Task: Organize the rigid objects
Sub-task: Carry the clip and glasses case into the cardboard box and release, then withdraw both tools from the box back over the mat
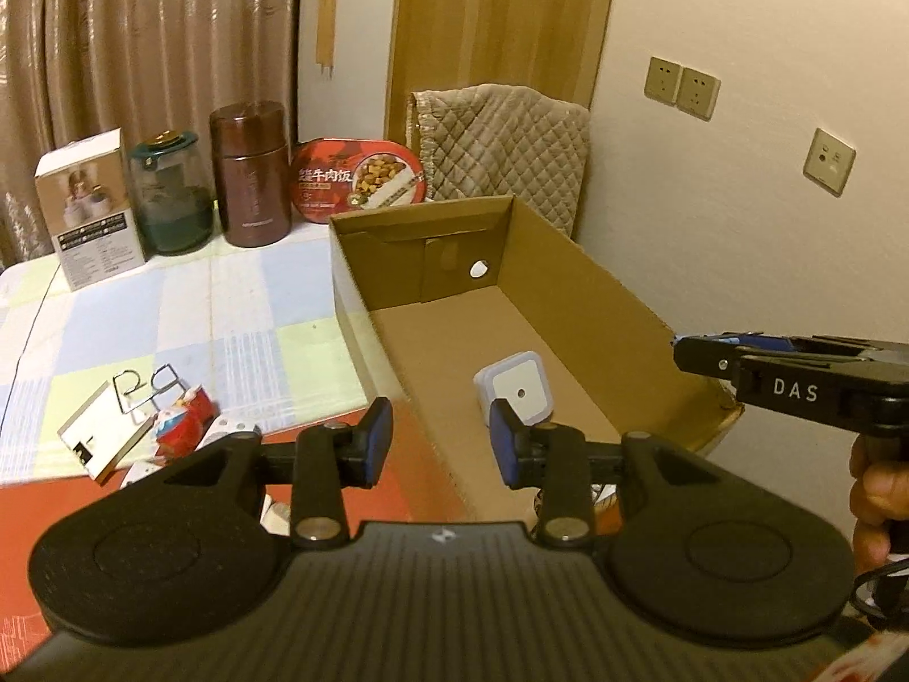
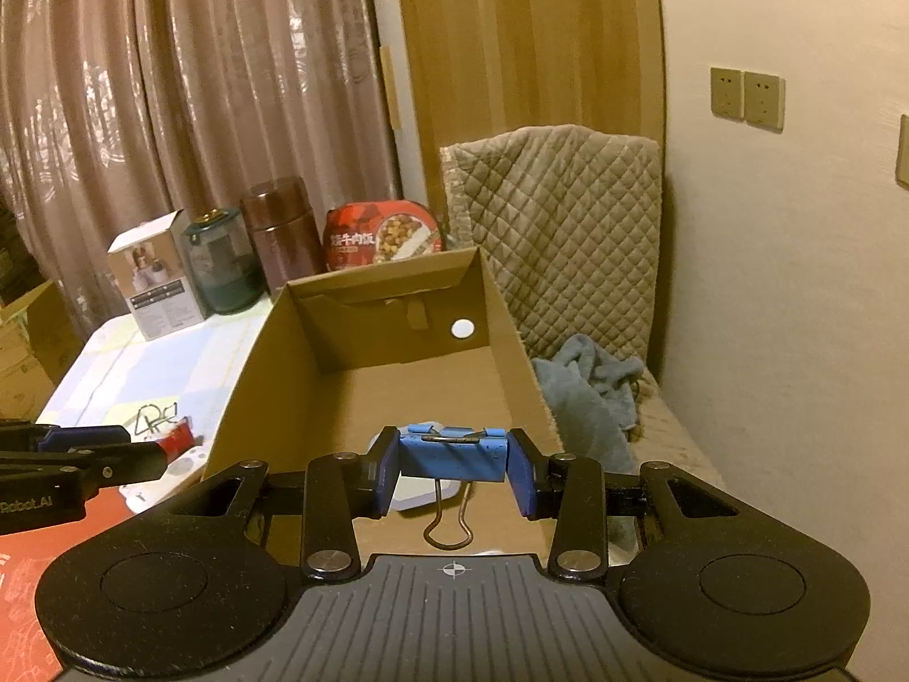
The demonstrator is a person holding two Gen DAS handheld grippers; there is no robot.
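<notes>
An open cardboard box point(image 1: 602, 295) stands on the table, and a white square night light point(image 1: 514, 392) lies on its floor. My left gripper point(image 1: 442, 443) hovers over the box's near left wall, open, with nothing between its blue pads point(image 1: 378, 437); the light lies just beyond the right pad. My right gripper point(image 2: 453, 466) is shut on a blue binder clip point(image 2: 451, 454), whose wire handle hangs down, above the near end of the box point(image 2: 341, 398). The right gripper point(image 1: 704, 352) also reaches in from the right edge of the left wrist view.
Left of the box lie a white flat box point(image 1: 102, 437) with a wire puzzle point(image 1: 145, 386) and a small red carton point(image 1: 184, 423). At the back stand a white carton point(image 1: 91, 204), glass jar point(image 1: 170, 199), brown canister point(image 1: 253, 170) and red food bowl point(image 1: 358, 179). A quilted chair point(image 2: 568, 227) holds a blue cloth point(image 2: 591, 392).
</notes>
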